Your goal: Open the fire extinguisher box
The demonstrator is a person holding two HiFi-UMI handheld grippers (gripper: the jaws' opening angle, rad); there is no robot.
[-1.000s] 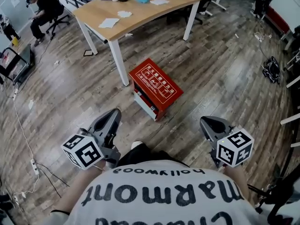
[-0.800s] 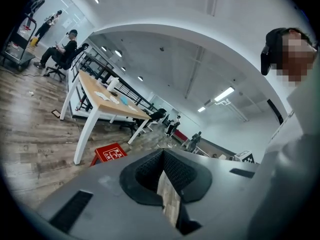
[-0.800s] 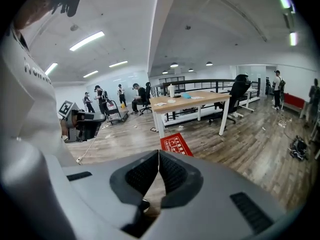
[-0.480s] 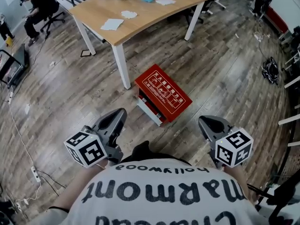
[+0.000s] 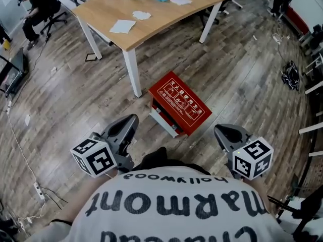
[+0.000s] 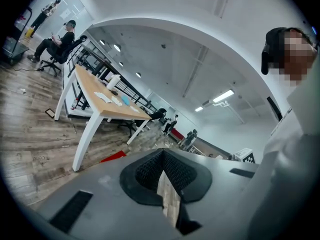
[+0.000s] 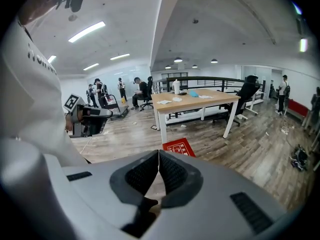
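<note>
Clenched empty, the left claw and right claw face the fire extinguisher box; shirt hides hands.

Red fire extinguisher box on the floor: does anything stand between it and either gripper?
Nothing visible does. Only bare wood-plank floor lies between the red metal fire extinguisher box and the left gripper and right gripper, both shut. The white table leg stands at the box's far side, out of the way.
</note>
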